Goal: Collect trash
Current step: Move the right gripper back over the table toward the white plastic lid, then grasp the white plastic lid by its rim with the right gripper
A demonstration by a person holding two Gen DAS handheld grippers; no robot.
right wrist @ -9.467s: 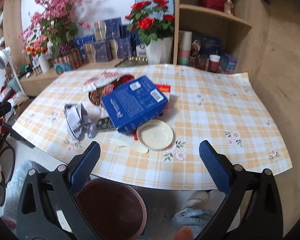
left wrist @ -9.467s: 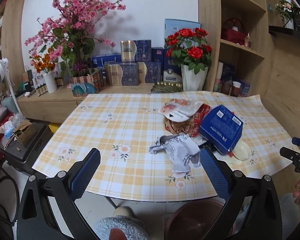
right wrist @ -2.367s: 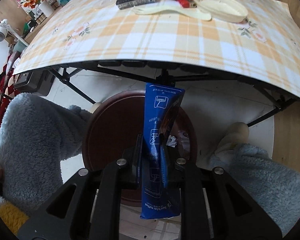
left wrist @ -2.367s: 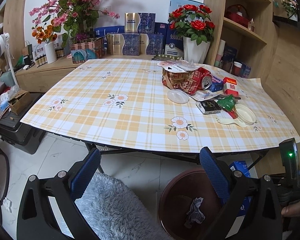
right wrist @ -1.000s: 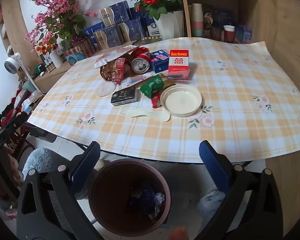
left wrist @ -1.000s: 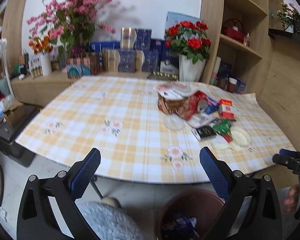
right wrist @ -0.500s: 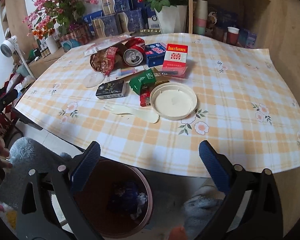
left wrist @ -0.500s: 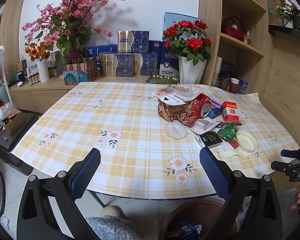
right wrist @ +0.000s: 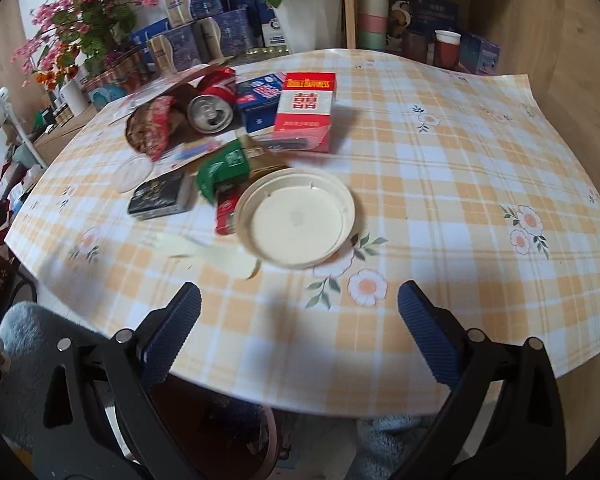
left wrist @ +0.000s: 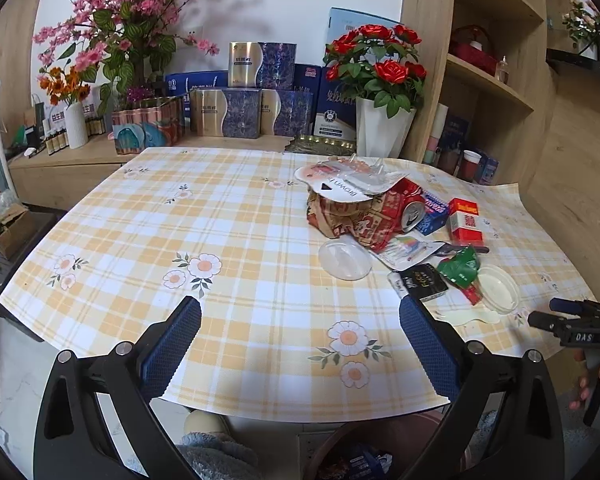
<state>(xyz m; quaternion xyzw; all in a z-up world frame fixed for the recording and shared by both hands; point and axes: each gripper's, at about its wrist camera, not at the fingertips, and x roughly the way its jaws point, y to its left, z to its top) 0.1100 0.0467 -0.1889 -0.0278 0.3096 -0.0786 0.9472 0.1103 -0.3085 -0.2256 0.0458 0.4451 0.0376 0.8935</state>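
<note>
The trash lies in a loose heap on the desk (right wrist: 440, 184), which wears a yellow plaid cloth with printed flowers. In the right wrist view the nearest piece is a cream round plastic lid (right wrist: 296, 218), lying rim up just ahead of the right gripper (right wrist: 299, 322), whose blue-padded fingers stand wide apart and hold nothing. A flat cream plastic spoon (right wrist: 216, 254) lies at the lid's 8 o'clock. At the lid's 10 o'clock a crumpled green wrapper (right wrist: 224, 168) rests against it, with a small red packet (right wrist: 226, 210) tucked under the lid's left edge and a black packet (right wrist: 160, 196) further left. Toward 12 o'clock sits a red-and-white cigarette box (right wrist: 306, 110), a blue box (right wrist: 260, 98) beside it, then an empty drink can (right wrist: 212, 110) on its side and a crumpled brown-red bag (right wrist: 152, 128) at 11 o'clock. A clear plastic lid (right wrist: 134, 168) lies flat at 9 o'clock.

The left gripper (left wrist: 300, 334) is also spread apart and empty, hanging over the near desk edge; from there the heap is at 1 o'clock. Below the desk edge is a brown trash bin (left wrist: 392, 452) with wrappers inside. At 12 o'clock beyond the desk stand a white vase of red roses (left wrist: 380, 80) and stacked gift boxes (left wrist: 244, 108).
</note>
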